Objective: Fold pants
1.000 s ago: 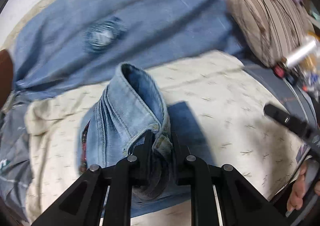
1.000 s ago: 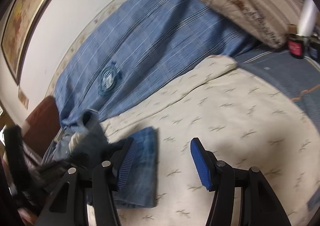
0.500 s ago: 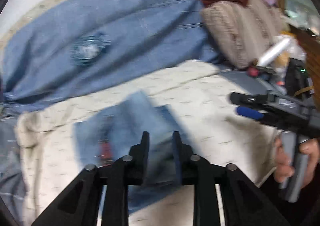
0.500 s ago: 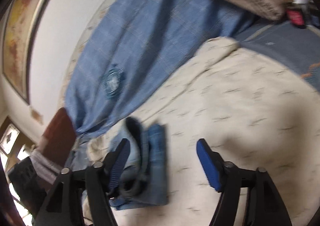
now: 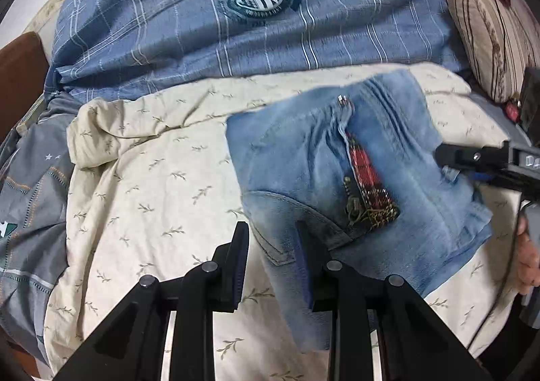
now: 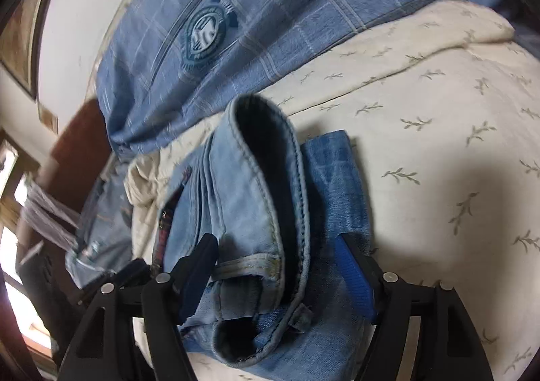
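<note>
The faded light-blue denim pants point(image 5: 354, 178), folded into a compact bundle, lie on the cream leaf-print bedspread point(image 5: 152, 178). The left gripper point(image 5: 270, 266) fingers stand narrow, astride one edge, not visibly pinching. The right gripper point(image 6: 280, 273) fingers spread wide around the waistband end. This looks like regrasping; next, close on the edge and complete the fold.

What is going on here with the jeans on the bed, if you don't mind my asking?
A person with a gripper in each hand is folding light blue jeans on a cream bedspread. The jeans lie in a compact folded bundle. The left gripper sits at one corner with denim between its narrow jaws; the right gripper straddles the waistband end, its jaws apart.
</note>
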A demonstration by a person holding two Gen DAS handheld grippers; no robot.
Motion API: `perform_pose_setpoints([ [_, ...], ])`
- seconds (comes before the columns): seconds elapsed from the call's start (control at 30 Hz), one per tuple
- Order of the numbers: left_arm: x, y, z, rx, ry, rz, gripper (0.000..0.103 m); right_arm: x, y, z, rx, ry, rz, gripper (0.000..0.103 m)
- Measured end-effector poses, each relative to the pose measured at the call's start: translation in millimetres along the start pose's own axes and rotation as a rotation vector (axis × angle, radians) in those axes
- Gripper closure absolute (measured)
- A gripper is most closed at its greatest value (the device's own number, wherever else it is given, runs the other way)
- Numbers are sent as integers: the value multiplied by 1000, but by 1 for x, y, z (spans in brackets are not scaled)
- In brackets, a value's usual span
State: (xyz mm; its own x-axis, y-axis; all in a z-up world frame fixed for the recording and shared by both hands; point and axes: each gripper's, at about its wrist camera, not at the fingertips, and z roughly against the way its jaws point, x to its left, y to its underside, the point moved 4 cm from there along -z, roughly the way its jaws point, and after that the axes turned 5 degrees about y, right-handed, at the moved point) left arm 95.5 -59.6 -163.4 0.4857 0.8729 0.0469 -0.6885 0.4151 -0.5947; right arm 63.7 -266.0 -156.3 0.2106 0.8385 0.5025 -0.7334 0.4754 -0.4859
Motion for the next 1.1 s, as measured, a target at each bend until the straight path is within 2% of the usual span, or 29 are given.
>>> perform_pose_setpoints([
  [0.03,-2,1,-1,-3,-5,-6,76,5,3,3,-15,-2,46,31],
  [0.07,-4,2,-1,-8,-9,-8,76,11,6,5,-23,-13,87,49],
  [0.1,-5,2,-1,-11,-14,-10,76,21,9,6,-27,-17,145,62],
  [0.17,-6,4,0,-12,-18,-11,76,32,15,14,-70,36,240,73],
  [0.2,-4,4,1,-12,-15,-7,76,36,18,17,-80,31,260,75],
  [0.23,-3,5,1,-14,-7,-1,76,40,18,24,-94,14,263,85],
  [0.3,-3,6,2,-25,14,1,76,39,18,42,-141,-19,255,86],
  [0.4,-19,6,9,-66,24,-51,76,35,16,58,-181,-27,241,86],
  [0.43,-26,5,10,-77,14,-78,76,28,17,61,-182,-1,232,86],
  [0.5,-37,2,7,-88,-28,-122,76,16,19,55,-148,51,225,86],
  [0.53,-39,2,3,-84,-40,-124,75,6,19,45,-98,77,208,85],
  [0.63,-38,-1,-4,-51,-60,-80,69,-13,19,23,4,95,122,71],
  [0.67,-37,-2,-1,-52,-66,-66,68,-16,18,25,4,92,108,65],
  [0.7,-36,-3,3,-56,-73,-61,64,-17,17,28,-5,92,104,50],
  [0.77,-35,-5,13,-76,-89,-53,53,-19,13,43,-56,82,77,40],
  [0.8,-33,-6,17,-87,-92,-48,46,-19,11,50,-85,70,68,40],
  [0.83,-33,-7,22,-102,-96,-45,44,-19,8,58,-122,60,59,40],
  [0.97,-34,-13,41,-156,-129,-54,42,-16,1,90,-275,38,74,40],
  [1.1,-35,-18,54,-184,-139,-55,35,9,3,89,-298,13,150,40],
])
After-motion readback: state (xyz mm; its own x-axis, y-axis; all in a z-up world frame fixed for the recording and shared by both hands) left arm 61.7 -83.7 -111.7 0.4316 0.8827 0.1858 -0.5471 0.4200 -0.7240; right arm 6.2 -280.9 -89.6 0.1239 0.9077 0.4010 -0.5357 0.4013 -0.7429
